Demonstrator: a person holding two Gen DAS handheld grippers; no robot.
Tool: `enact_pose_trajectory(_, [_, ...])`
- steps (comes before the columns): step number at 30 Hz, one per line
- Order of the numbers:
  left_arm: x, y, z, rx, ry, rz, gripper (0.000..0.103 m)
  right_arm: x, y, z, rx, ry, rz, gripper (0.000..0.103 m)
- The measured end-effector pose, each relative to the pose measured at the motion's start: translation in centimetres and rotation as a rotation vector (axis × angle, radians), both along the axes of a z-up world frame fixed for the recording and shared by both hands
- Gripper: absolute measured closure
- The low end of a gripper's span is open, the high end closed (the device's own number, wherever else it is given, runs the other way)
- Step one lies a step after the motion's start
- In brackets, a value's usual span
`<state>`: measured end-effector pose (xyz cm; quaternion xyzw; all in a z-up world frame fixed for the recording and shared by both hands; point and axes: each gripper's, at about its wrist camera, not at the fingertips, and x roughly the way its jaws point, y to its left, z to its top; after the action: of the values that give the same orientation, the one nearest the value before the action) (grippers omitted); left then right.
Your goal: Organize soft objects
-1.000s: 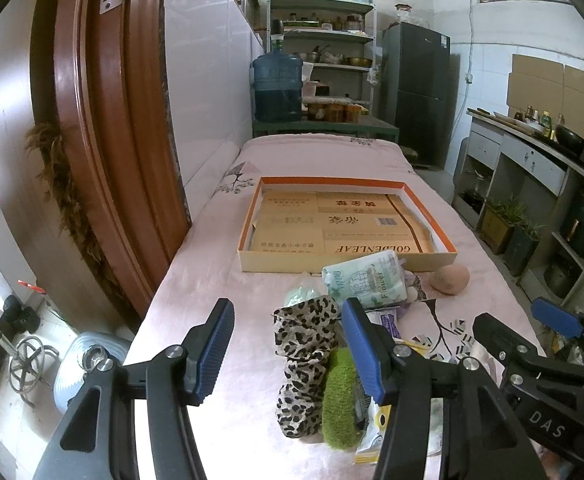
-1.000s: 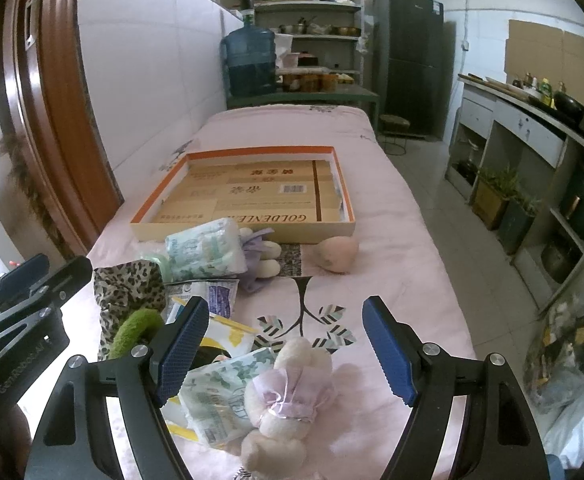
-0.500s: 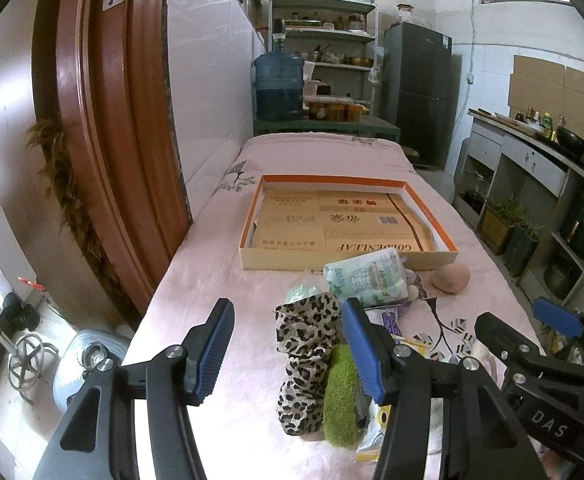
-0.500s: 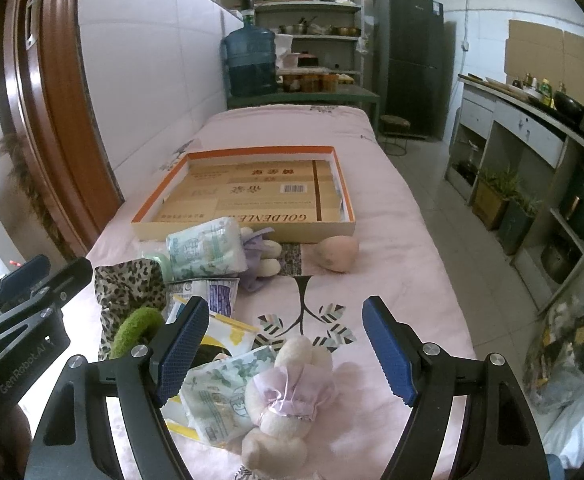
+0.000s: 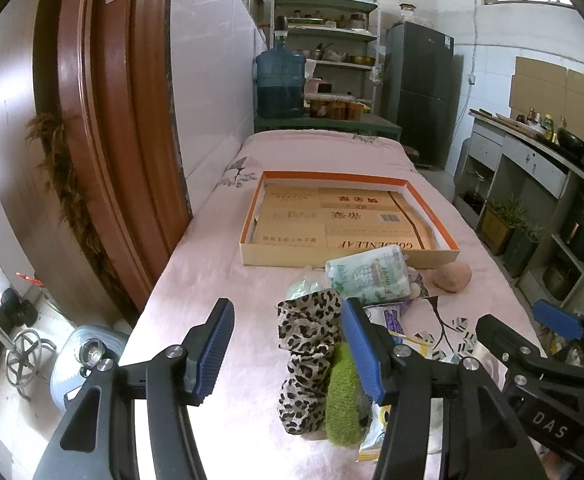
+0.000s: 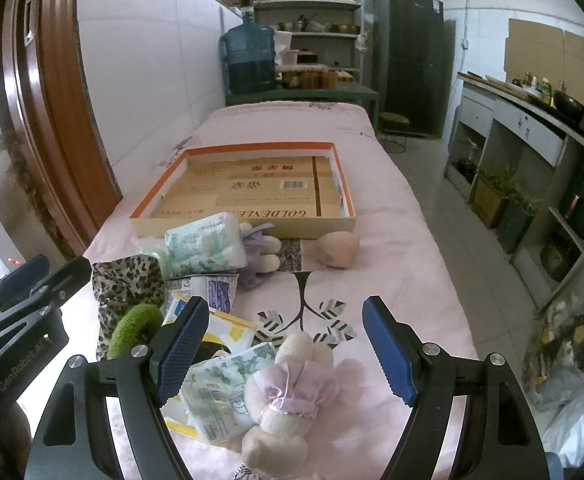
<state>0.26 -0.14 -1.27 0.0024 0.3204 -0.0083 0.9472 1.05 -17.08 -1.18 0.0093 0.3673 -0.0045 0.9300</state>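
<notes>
Both sets of fingers spread, empty. Plush toy overlaps tissue pack; my right gripper may snag both.

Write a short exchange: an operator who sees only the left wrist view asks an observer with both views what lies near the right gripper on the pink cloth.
Operator: The left gripper blocks my near right. What lies there?
Observer: A cream plush toy with a pink ruffle lies on the pink cloth, against a leaf-print tissue pack.
Operator: Is the right gripper holding the toy?
Observer: No. The right gripper has its jaws open; the toy lies under the gap between them, untouched.
</notes>
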Motion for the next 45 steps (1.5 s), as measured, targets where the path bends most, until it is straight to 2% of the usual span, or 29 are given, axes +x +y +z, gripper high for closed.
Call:
enact_pose_trajectory(32, [0.0,0.4,-0.2,-0.007,0.007,0.003,0.047,0.0,0.1,-0.1,-0.004,0.003,-0.001,0.023])
enact_pose_trajectory(40, [0.1,2.4,-0.7,-0.046,0.001,0.061,0.047,-0.7,-1.2,-1.3,0.041,0.017,-0.031,0.023])
enact_pose_trajectory(45, [0.2,3.9,-0.9,-0.099,-0.001,0.067,0.047,-1.5,-1.5,-2.3,0.057,0.037,-0.015,0.023])
